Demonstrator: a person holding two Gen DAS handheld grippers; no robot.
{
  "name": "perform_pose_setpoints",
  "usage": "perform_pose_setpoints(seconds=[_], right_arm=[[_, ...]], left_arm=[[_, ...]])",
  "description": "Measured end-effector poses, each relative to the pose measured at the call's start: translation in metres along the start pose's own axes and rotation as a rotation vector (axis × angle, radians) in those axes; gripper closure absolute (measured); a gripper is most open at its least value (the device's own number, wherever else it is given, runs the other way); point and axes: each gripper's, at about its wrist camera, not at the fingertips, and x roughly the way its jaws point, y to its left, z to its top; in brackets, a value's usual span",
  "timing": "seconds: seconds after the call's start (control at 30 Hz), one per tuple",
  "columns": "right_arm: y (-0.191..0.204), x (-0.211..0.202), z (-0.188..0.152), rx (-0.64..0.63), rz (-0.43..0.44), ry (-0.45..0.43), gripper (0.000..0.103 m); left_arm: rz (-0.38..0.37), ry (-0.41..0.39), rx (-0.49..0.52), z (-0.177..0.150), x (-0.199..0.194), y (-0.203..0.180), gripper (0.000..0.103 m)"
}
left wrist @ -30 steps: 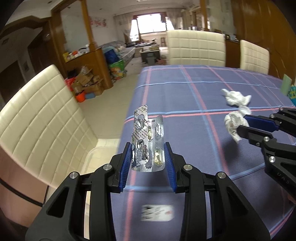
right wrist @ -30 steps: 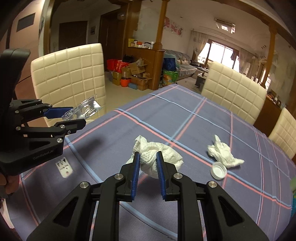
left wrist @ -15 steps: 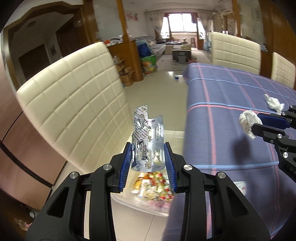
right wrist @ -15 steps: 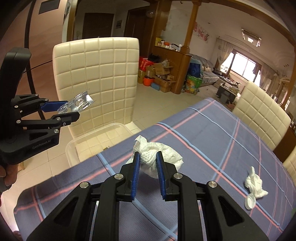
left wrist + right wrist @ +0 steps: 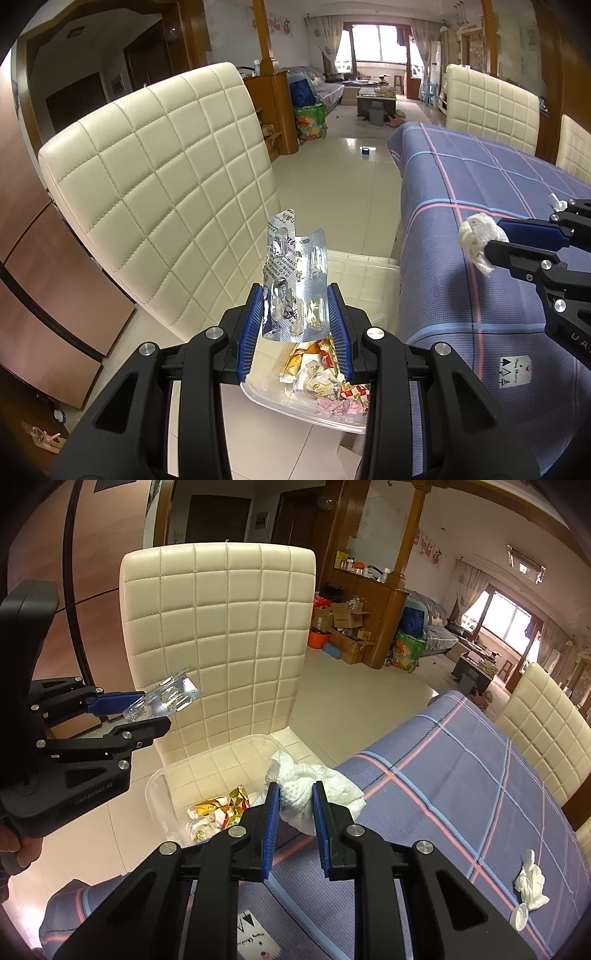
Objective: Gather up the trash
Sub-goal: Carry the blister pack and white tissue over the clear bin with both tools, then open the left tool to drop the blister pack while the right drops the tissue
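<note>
My left gripper [image 5: 295, 291] is shut on a silver pill blister pack [image 5: 295, 280] and holds it upright over a clear plastic bin [image 5: 306, 410] on the floor; it shows from the side in the right wrist view [image 5: 147, 710]. The bin [image 5: 159, 786] holds wrappers and paper scraps [image 5: 218, 808]. My right gripper [image 5: 294, 794] is shut on a crumpled white tissue [image 5: 314, 794] at the table's end, next to the bin; the tissue [image 5: 478, 236] also shows in the left wrist view.
A cream quilted chair [image 5: 221, 638] stands behind the bin. The table has a blue plaid cloth [image 5: 461, 794] carrying another crumpled tissue [image 5: 532, 882] and a white bottle cap [image 5: 519, 917]. More chairs [image 5: 491, 103] stand at the far side.
Both grippers have swung left, off the table toward the bin, each carrying its piece. The bin and its contents have come into fuller view below them.
</note>
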Motion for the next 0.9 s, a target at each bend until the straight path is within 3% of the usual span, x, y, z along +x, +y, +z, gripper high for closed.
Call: perform_pose_setpoints(seconds=[0.47, 0.5, 0.53, 0.6, 0.9], right_arm=[[0.013, 0.022, 0.018, -0.036, 0.007, 0.016, 0.085], [0.013, 0.022, 0.019, -0.033, 0.01, 0.015, 0.085], [0.013, 0.023, 0.019, -0.03, 0.013, 0.015, 0.085], [0.013, 0.026, 0.018, -0.027, 0.015, 0.019, 0.085], [0.014, 0.034, 0.014, -0.032, 0.017, 0.044, 0.085]], left_arm=[[-0.011, 0.025, -0.014, -0.001, 0.02, 0.01, 0.063], [-0.013, 0.027, -0.016, -0.001, 0.021, 0.01, 0.055], [-0.014, 0.029, -0.021, -0.001, 0.022, 0.011, 0.038], [-0.008, 0.013, -0.031, -0.001, 0.021, 0.014, 0.022], [0.025, 0.017, -0.03, -0.007, 0.025, 0.017, 0.014]])
